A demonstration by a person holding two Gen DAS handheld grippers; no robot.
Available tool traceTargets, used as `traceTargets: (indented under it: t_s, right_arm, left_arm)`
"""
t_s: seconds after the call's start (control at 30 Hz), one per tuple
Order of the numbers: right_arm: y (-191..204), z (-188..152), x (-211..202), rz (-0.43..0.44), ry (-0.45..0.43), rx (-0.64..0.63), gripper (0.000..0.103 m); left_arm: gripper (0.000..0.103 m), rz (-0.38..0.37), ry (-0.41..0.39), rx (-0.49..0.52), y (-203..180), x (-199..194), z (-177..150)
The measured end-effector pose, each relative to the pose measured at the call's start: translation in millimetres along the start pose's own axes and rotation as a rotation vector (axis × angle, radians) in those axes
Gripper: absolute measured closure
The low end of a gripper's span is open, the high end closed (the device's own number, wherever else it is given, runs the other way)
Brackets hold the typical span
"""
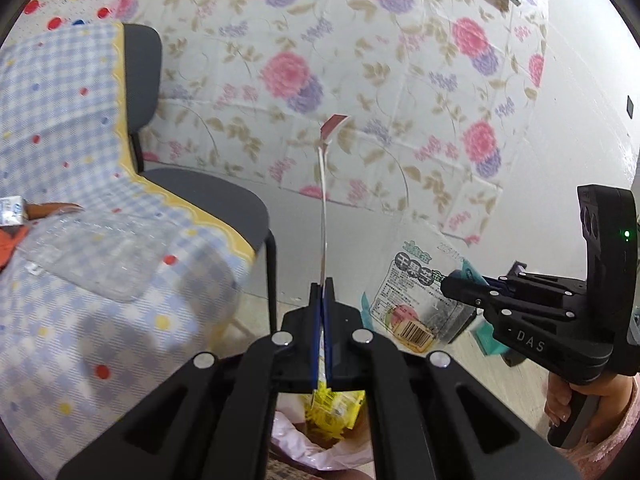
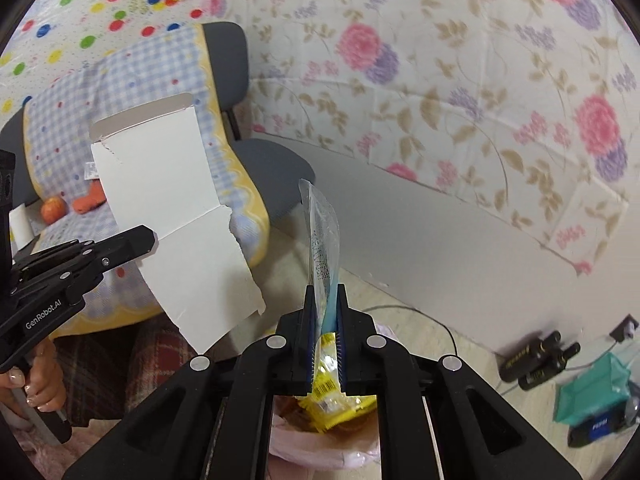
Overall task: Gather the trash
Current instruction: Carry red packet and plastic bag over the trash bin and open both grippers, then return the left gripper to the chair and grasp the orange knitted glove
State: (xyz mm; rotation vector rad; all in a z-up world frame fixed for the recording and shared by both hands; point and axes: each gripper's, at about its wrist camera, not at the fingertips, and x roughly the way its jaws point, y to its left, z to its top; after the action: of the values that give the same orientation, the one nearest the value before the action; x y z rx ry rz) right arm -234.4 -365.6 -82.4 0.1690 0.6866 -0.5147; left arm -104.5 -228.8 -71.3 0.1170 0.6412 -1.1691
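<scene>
Directly below both tools, the pink-lined trash bin (image 2: 320, 444) is sitting with yellow wrappers (image 2: 332, 396) inside. The left hand-held gripper (image 1: 322, 292) is clamping fully shut on a flattened white carton (image 2: 172, 216), whose long axis is running forward and upward from the jaws. The right hand-held gripper (image 2: 324, 300) is pinching a clear snack bag (image 2: 324, 236) between barely parted jaws, also edge-up. Both are hanging over the bin mouth; neither appears clearly nearer, so release likely needs only opening.

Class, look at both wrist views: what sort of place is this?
Probably a room in a home: a grey chair draped with a checked cloth, floral sheeting on the wall, and a pink-lined waste bin on the floor.
</scene>
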Motion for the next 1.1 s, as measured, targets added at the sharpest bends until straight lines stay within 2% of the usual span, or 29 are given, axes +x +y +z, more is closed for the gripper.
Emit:
traceTargets:
  t_s: [0.3,0.57,0.63,0.67,0.7,0.77,0.83,0.9,1.0,1.1]
  right_arm:
    - [-22,-20,21,-0.043,0.051,0.026,0.090]
    - [-36,-25,39,-0.048,0.058,0.033,0.082]
    - [-37,-25,45,-0.053,0.066,0.033,0.073]
    - [-36,-25,48,-0.053,0.072,0.031,0.065]
    - [-36,-26,51,-0.052,0.074,0.029,0.063]
    - [-33,-26,53,-0.044,0.082,0.028,0.063]
    - [-30,-24,53,-0.043,0.081,0.021,0.062]
    - [-27,-19,48,-0.039,0.066,0.015,0.062]
    - [-22,-9,41,-0.036,0.042,0.009,0.062]
    - [-12,-2,39,-0.020,0.029,-0.009,0.062]
  left_arm:
    - [0.103,-0.016,0.041,0.049,-24,35,-9]
    - [0.102,-0.019,0.047,0.068,-37,57,-7]
    - [0.094,-0.012,0.049,0.063,-35,59,-6]
    - [0.092,-0.006,0.047,0.058,-33,58,-5]
    - [0.089,0.005,0.042,0.050,-29,55,-3]
    - [0.084,0.024,0.028,0.035,-21,48,0]
    - [0.073,0.063,0.005,0.016,-10,37,5]
    - [0.068,0.116,-0.010,0.013,-2,27,9]
    - [0.067,0.176,-0.034,0.009,11,10,15]
    - [0.066,0.202,-0.065,-0.018,26,-8,20]
